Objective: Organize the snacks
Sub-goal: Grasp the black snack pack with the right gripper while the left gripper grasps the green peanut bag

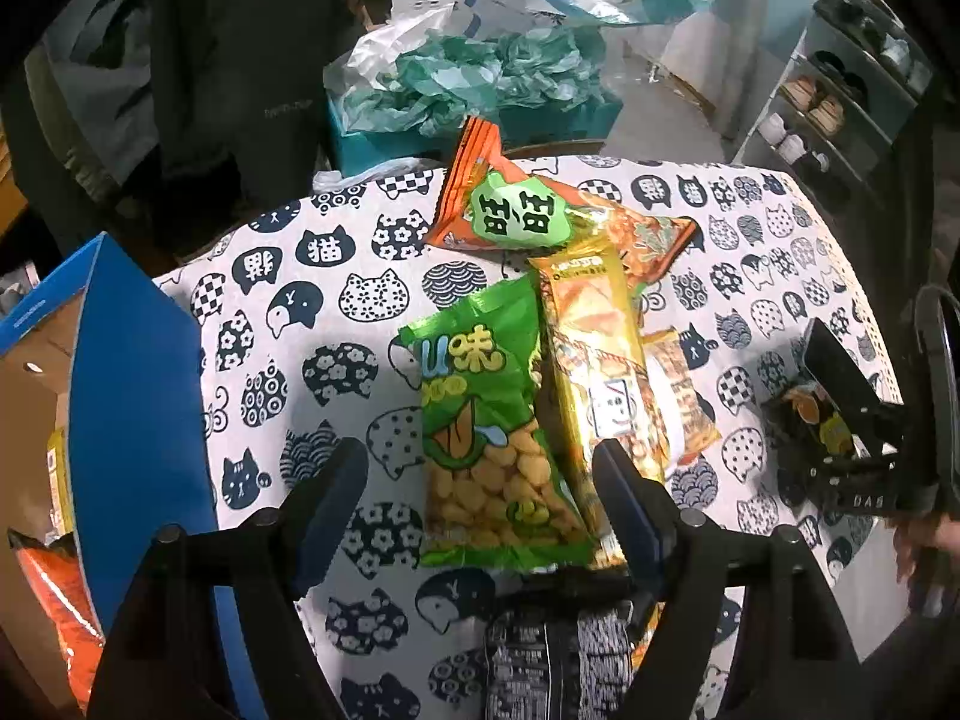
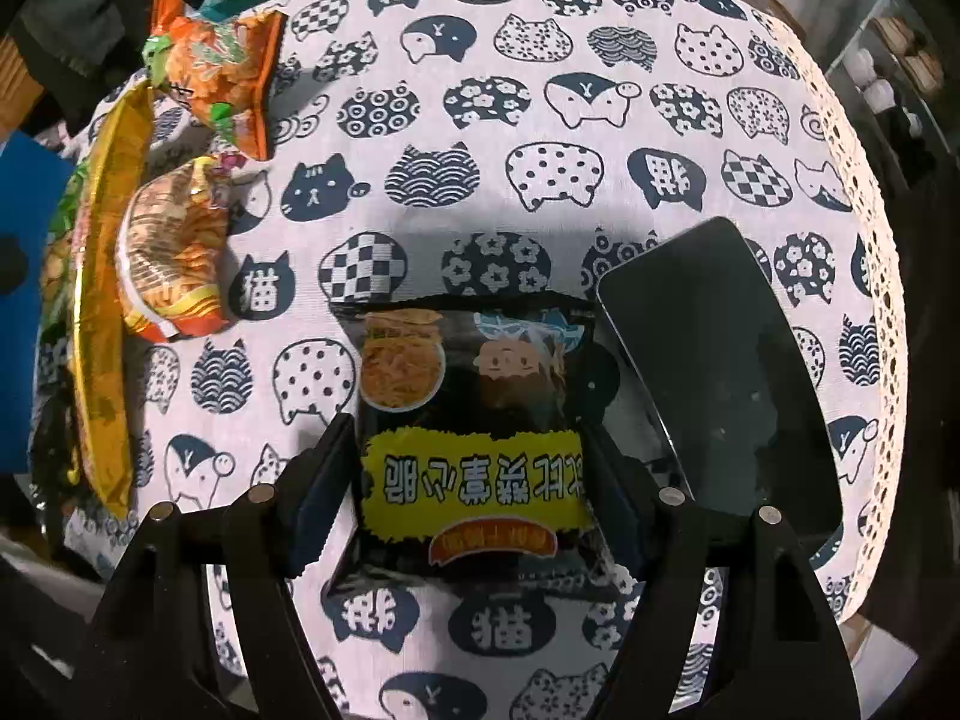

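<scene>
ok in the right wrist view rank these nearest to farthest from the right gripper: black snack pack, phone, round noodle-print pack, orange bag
1. black snack pack, between the right gripper fingers.
2. phone, just right of the pack on the cat-print tablecloth.
3. round noodle-print pack, off to the left.
4. orange bag, far upper left.

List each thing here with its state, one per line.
Left claw: open, astride the green snack bag.
Right claw: open, astride the black snack packet.
Gold packet: sealed, lying flat.
Blue box: open-topped.
Phone: screen dark.
</scene>
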`<action>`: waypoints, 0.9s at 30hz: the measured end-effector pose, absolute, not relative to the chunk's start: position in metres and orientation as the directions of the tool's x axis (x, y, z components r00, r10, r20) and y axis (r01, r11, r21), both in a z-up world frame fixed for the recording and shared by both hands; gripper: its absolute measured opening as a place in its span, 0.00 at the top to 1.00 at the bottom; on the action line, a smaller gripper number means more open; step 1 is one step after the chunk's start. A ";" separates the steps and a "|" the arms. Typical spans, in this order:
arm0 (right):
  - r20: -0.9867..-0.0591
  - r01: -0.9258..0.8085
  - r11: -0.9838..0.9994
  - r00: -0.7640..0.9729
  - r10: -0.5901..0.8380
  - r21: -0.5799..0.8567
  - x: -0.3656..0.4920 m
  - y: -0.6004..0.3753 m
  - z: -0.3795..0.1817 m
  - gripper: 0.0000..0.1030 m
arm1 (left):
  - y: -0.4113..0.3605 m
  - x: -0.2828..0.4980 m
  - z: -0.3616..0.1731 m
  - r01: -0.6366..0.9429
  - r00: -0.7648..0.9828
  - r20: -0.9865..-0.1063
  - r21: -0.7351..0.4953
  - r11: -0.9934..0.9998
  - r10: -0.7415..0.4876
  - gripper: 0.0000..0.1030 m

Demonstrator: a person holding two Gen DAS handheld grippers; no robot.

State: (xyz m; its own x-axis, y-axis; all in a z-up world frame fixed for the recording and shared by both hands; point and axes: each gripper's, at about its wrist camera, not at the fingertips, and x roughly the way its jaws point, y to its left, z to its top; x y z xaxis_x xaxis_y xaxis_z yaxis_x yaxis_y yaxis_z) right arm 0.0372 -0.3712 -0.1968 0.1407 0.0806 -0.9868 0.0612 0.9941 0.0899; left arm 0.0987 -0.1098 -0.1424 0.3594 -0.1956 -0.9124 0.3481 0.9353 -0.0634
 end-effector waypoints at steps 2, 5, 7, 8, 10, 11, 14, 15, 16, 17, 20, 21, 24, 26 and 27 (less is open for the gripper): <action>-0.987 0.056 0.995 0.143 0.078 0.087 0.036 -0.372 -0.200 0.29 | -0.110 0.103 -0.147 0.341 0.355 -0.914 -0.069 0.938 -0.196 0.22; -0.986 0.039 0.997 0.160 0.055 0.062 0.037 -0.366 -0.201 0.37 | -0.109 0.111 -0.156 0.328 0.322 -0.921 -0.109 0.938 -0.220 0.22; -0.983 0.039 0.996 0.169 0.070 0.078 0.038 -0.363 -0.203 0.37 | -0.108 0.116 -0.164 0.316 0.290 -0.926 -0.145 0.938 -0.241 0.22; -0.982 0.035 0.996 0.174 0.070 0.078 0.040 -0.358 -0.204 0.37 | -0.109 0.117 -0.167 0.312 0.280 -0.929 -0.151 0.938 -0.243 0.22; -0.981 0.023 0.997 0.181 0.067 0.072 0.043 -0.353 -0.205 0.38 | -0.108 0.121 -0.174 0.307 0.268 -0.932 -0.160 0.938 -0.246 0.20; -0.980 0.020 0.997 0.186 0.071 0.076 0.043 -0.351 -0.205 0.38 | -0.108 0.122 -0.176 0.304 0.266 -0.932 -0.161 0.939 -0.246 0.19; -0.978 0.006 0.997 0.193 0.080 0.083 0.047 -0.343 -0.207 0.38 | -0.105 0.128 -0.181 0.287 0.263 -0.930 -0.180 0.941 -0.258 0.16; -0.978 0.003 0.997 0.194 0.080 0.082 0.051 -0.334 -0.210 0.38 | -0.104 0.129 -0.183 0.283 0.260 -0.929 -0.189 0.941 -0.264 0.16; -0.977 -0.001 0.997 0.195 0.081 0.082 0.053 -0.331 -0.211 0.38 | -0.104 0.131 -0.184 0.278 0.257 -0.929 -0.195 0.941 -0.268 0.16; -0.977 -0.003 0.996 0.197 0.084 0.086 0.057 -0.325 -0.211 0.38 | -0.104 0.132 -0.185 0.276 0.255 -0.929 -0.196 0.941 -0.269 0.16; -0.976 -0.008 0.996 0.198 0.091 0.092 0.061 -0.316 -0.212 0.38 | -0.103 0.135 -0.192 0.277 0.234 -0.935 -0.200 0.940 -0.268 0.28; -0.976 -0.010 0.996 0.197 0.094 0.094 0.062 -0.314 -0.213 0.38 | -0.103 0.134 -0.194 0.283 0.219 -0.934 -0.216 0.935 -0.282 0.31; -0.975 -0.013 0.995 0.196 0.100 0.099 0.066 -0.304 -0.213 0.38 | -0.106 0.131 -0.196 0.305 0.201 -0.930 -0.239 0.922 -0.308 0.52; -0.975 -0.017 0.995 0.199 0.099 0.098 0.066 -0.304 -0.212 0.38 | -0.111 0.127 -0.192 0.337 0.225 -0.937 -0.183 0.923 -0.268 0.60; -0.975 -0.019 0.995 0.201 0.099 0.097 0.066 -0.300 -0.211 0.38 | -0.113 0.125 -0.190 0.353 0.239 -0.937 -0.161 0.922 -0.255 0.62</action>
